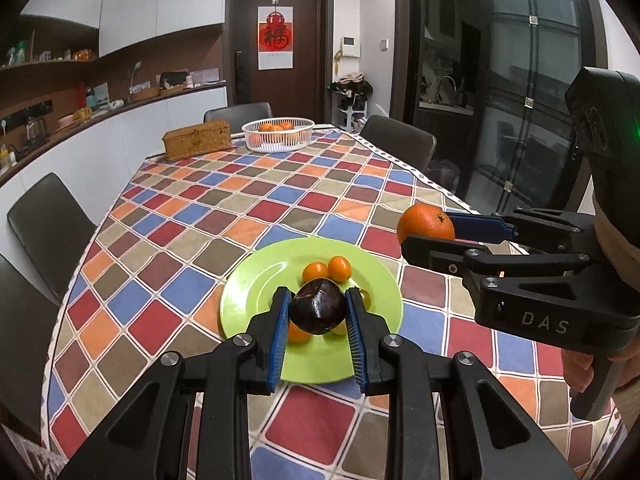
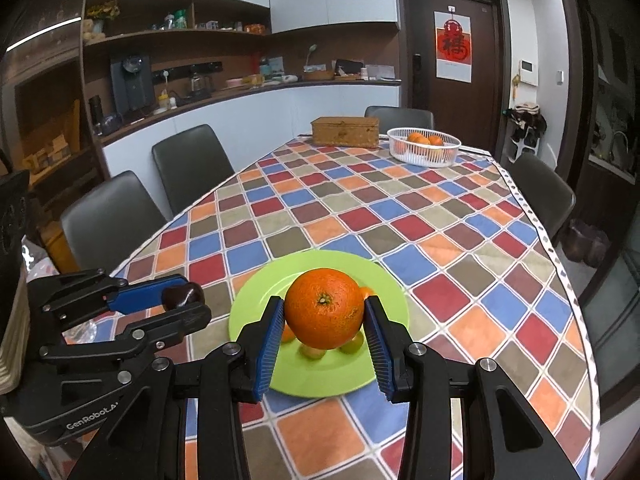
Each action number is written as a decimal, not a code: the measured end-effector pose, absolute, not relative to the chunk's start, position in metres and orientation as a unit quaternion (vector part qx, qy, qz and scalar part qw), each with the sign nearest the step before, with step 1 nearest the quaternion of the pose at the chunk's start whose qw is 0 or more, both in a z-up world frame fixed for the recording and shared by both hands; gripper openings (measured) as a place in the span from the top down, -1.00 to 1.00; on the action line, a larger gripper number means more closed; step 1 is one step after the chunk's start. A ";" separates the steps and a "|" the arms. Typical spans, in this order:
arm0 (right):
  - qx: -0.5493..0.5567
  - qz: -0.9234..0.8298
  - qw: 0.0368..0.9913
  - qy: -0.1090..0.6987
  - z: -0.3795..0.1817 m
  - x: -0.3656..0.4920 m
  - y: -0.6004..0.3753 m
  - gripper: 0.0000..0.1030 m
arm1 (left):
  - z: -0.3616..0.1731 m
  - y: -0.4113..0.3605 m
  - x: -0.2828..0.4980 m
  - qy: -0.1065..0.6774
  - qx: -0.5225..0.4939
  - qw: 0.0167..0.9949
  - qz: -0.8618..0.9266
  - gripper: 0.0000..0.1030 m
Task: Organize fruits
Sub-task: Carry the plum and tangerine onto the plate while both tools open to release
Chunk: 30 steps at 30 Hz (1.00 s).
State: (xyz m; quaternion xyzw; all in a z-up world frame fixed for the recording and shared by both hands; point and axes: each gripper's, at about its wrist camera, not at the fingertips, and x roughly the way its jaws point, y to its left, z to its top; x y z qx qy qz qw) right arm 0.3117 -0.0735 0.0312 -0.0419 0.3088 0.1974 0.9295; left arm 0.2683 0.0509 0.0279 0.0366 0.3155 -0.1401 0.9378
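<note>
My left gripper (image 1: 318, 312) is shut on a dark purple fruit (image 1: 317, 307) and holds it above a green plate (image 1: 256, 296). Small orange fruits (image 1: 327, 269) lie on the plate beyond it. My right gripper (image 2: 325, 316) is shut on a large orange (image 2: 325, 314) above the same plate (image 2: 248, 312). In the left wrist view the right gripper (image 1: 430, 232) and its orange (image 1: 426, 224) hang at the plate's right. In the right wrist view the left gripper (image 2: 184, 300) with the dark fruit (image 2: 183, 295) sits at the left.
A white basket (image 1: 278, 133) with oranges and a wicker box (image 1: 197, 139) stand at the table's far end, also in the right wrist view, basket (image 2: 424, 145) and box (image 2: 345, 131). Dark chairs (image 2: 192, 160) line the checked tablecloth (image 1: 224, 216).
</note>
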 end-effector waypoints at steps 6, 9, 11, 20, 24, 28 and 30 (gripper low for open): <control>-0.040 0.197 0.924 0.325 0.025 0.335 -0.071 0.19 | 0.019 0.057 0.296 0.338 0.021 0.931 -0.141 0.47; -0.041 0.192 0.921 0.335 0.017 0.348 -0.070 0.19 | 0.013 0.061 0.308 0.350 0.014 0.926 -0.139 0.47; -0.041 0.190 0.919 0.343 0.011 0.357 -0.069 0.19 | 0.009 0.063 0.316 0.357 0.013 0.924 -0.137 0.47; -0.050 0.181 0.906 0.380 -0.018 0.390 -0.065 0.19 | -0.018 0.072 0.346 0.385 0.004 0.914 -0.123 0.47; -0.048 0.179 0.898 0.398 -0.033 0.401 -0.063 0.19 | -0.033 0.073 0.357 0.400 0.003 0.908 -0.123 0.47; -0.047 0.177 0.893 0.412 -0.043 0.409 -0.063 0.19 | -0.043 0.073 0.365 0.412 -0.009 0.902 -0.127 0.47; -0.047 0.174 0.891 0.416 -0.048 0.412 -0.063 0.19 | -0.047 0.071 0.368 0.415 -0.006 0.901 -0.125 0.47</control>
